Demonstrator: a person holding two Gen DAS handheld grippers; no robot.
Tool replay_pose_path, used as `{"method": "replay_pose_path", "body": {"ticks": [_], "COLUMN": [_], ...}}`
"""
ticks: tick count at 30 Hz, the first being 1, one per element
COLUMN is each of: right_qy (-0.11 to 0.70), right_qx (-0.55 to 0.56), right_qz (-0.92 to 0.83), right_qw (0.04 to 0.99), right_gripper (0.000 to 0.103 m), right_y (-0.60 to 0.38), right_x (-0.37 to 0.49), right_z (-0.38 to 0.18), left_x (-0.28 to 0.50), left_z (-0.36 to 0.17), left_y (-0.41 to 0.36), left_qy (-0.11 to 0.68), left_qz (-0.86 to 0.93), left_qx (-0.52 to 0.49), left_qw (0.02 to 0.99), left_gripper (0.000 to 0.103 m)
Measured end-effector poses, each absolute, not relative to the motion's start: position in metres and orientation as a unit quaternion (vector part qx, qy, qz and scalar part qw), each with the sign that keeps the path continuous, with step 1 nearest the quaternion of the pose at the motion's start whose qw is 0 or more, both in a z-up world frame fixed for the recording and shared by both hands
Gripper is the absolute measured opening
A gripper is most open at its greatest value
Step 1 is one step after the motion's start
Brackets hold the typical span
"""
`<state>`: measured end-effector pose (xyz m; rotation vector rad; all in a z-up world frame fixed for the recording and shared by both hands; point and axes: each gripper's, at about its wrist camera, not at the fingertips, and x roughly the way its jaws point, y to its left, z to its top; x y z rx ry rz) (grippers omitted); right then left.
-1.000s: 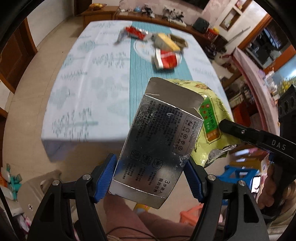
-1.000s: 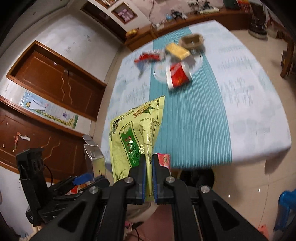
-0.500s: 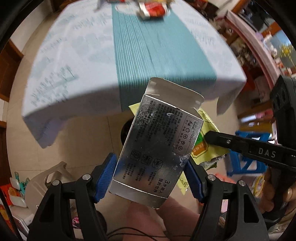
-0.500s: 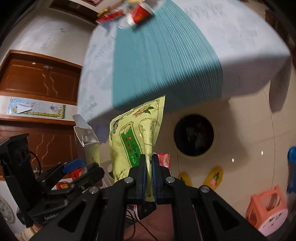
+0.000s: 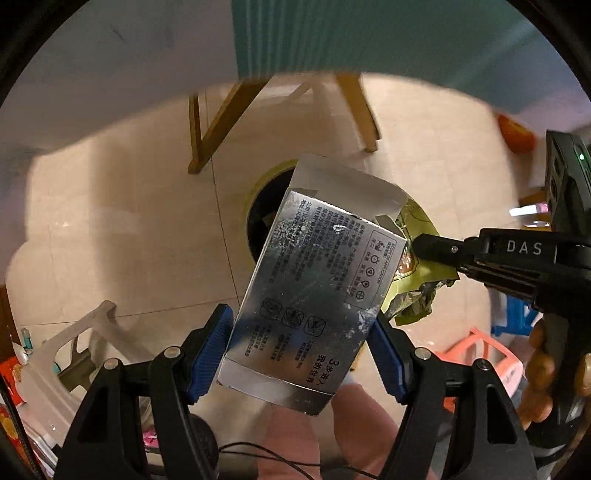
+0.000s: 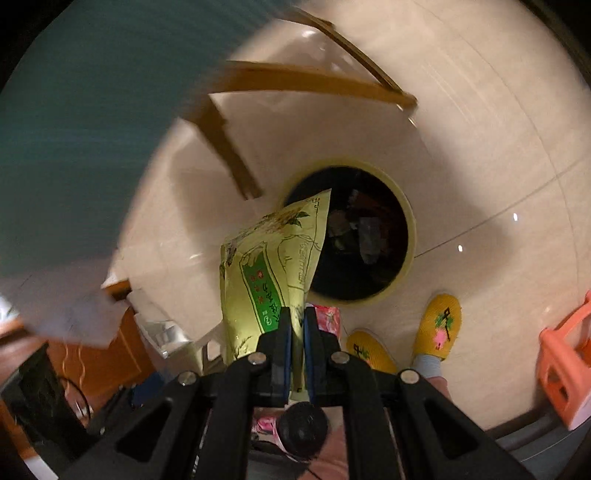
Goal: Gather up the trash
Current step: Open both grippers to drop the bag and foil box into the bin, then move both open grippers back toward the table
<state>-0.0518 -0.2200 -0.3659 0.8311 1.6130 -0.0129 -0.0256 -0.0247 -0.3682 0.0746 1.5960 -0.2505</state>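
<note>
Down near floor level, the left gripper clamps a silver, foil-faced cardboard carton printed with black text; its blue pads press on the carton's two long sides, so the jaws stand wide but closed on it. The carton tilts, its open flap pointing toward the round waste bin with a pale yellow rim, whose dark mouth shows just behind the carton's upper left edge.

From the right wrist camera the right gripper has its jaws nearly together, pinching the lower edge of a yellow-green printed plastic snack bag. The bag stands up from the fingers and its upper corner overlaps the near rim of the same bin in this view; whether it hangs over the opening or only in front of it I cannot tell. Dark scraps lie inside the bin, too dim to name.

In the left wrist view the right gripper reaches in from the right, and the crumpled bag peeks out behind the carton, touching or just beside it. A hand grips that tool's handle.

Blurred teal-striped tablecloth hangs above, with wooden table legs on the beige tiled floor. Two yellow embroidered slippers stand beside the bin, and an orange plastic stool sits at the right edge.
</note>
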Motion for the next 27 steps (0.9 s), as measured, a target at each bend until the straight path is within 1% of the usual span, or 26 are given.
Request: {"method": "replay_pose_path", "body": {"ticks": [3,6,7,8,10,11,13,24,26,27], "right_qy": [0.705,0.704,0.704,0.703,0.700,0.698,0.698,0.707,0.708,0.709], "right_qx": [0.384,0.413,0.423,0.436,0.450,0.454,0.453,0.430,0.426,0.426], "right_qz": [-0.029,-0.052,-0.058,-0.065,-0.068,-0.069,-0.071,-0.066,-0.064,-0.063], "right_qw": [0.595,0.575,0.568,0.558,0.551,0.549,0.550,0.558,0.560,0.559], "right_gripper": [0.010,0.012,0.016,0.018,0.027,0.028,0.036,0.037,0.037,0.037], "right_y": [-0.225,-0.231,-0.232,-0.235,-0.237,-0.239,-0.239,-0.236,-0.235,-0.234], "right_x": [-0.046,-0.043,-0.044,-0.044,-0.046,-0.046,-0.046,-0.048,-0.049,-0.050], "right_z": [-0.410,-0.442,-0.450,-0.459,-0.471,-0.474,-0.474,-0.470,-0.470,-0.470], "left_x": [-0.012,-0.002,0.000,0.001,0.004,0.005,0.007,0.012,0.013,0.012], "left_z": [-0.398,-0.419,-0.423,-0.426,-0.430,-0.432,-0.435,-0.431,-0.432,-0.433], "left_y": [-0.027,-0.030,-0.031,-0.031,-0.031,-0.030,-0.031,-0.038,-0.040,-0.039], "left_qy": [0.716,0.715,0.714,0.713,0.712,0.712,0.713,0.710,0.711,0.711], "left_qz": [-0.107,-0.107,-0.106,-0.105,-0.104,-0.103,-0.102,-0.102,-0.103,-0.103], "left_qx": [0.034,0.039,0.040,0.040,0.036,0.035,0.032,0.039,0.042,0.043], "left_qw": [0.689,0.690,0.691,0.692,0.694,0.694,0.693,0.695,0.694,0.695], "left_gripper": [0.071,0.071,0.071,0.071,0.071,0.071,0.071,0.073,0.079,0.080]}}
